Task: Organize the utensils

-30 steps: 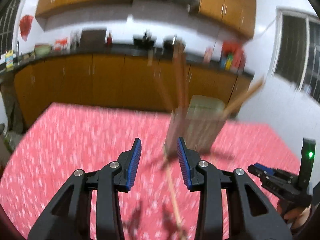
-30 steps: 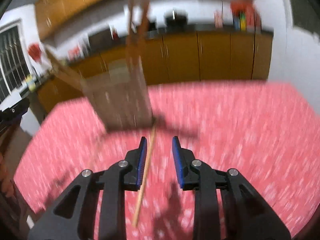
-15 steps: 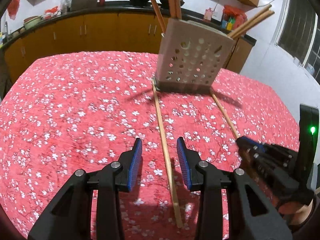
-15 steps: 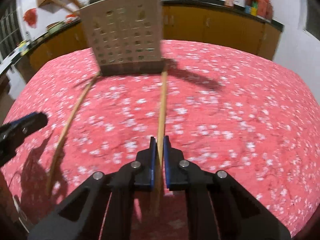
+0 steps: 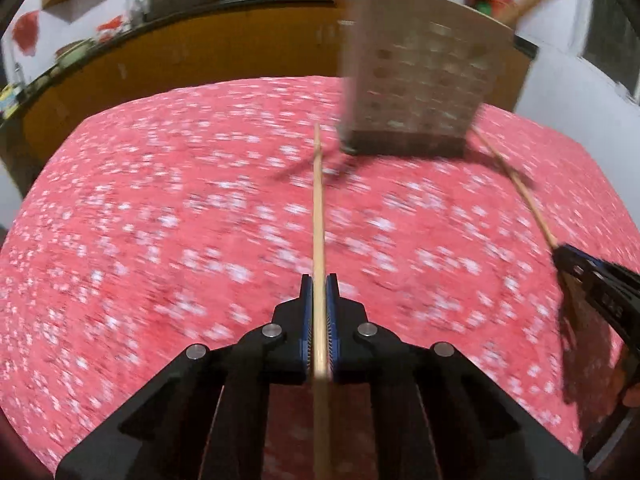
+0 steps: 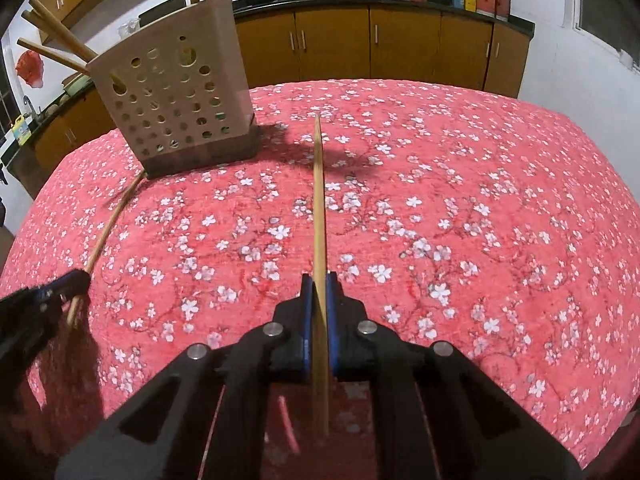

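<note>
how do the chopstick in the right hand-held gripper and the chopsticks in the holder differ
The chopstick in the right hand-held gripper is clamped between shut fingers; the chopsticks in the holder are held by no gripper.
It points forward, low above the red tablecloth; they stand leaning out of the perforated holder.
Nearly its whole length shows; their lower parts are hidden inside the holder.
All are slim wooden sticks.

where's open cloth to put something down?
Right of the right hand-held gripper and its chopstick: bare tablecloth up to the cabinets. Crowded on the other side: utensil holder and the left hand-held gripper with its chopstick.
</note>
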